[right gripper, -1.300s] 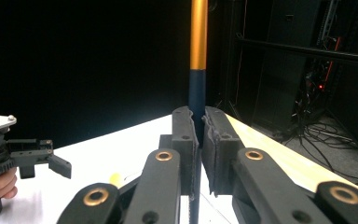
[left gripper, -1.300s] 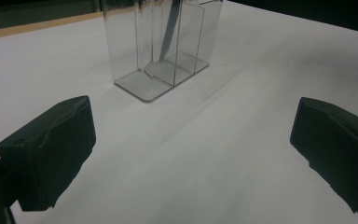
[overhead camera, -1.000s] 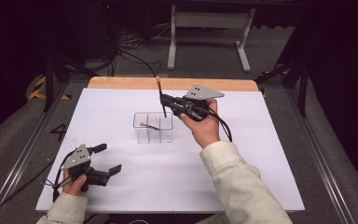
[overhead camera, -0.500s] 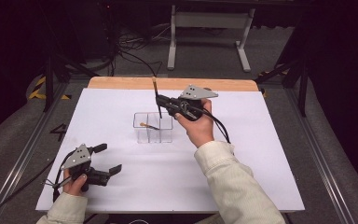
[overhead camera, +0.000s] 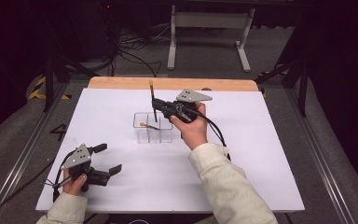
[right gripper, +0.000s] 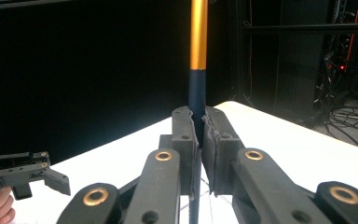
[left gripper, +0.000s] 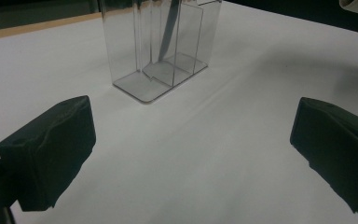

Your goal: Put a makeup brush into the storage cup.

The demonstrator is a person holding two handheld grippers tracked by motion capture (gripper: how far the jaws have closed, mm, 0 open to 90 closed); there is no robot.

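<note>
Here the right claw [right gripper: 199, 135] pinches an upright pen [right gripper: 198, 60]; the left claw [left gripper: 191, 154] gapes.

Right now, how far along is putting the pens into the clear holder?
One pen already lies in the clear holder. The right hand-held gripper holds a second, dark pen upright over it, not released. The left hand-held gripper rests open.

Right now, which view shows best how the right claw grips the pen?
The right gripper view: the right claw is shut on the pen, close up. The high view shows it small above the clear box; the left gripper view shows a dark shaft through the plastic.
</note>
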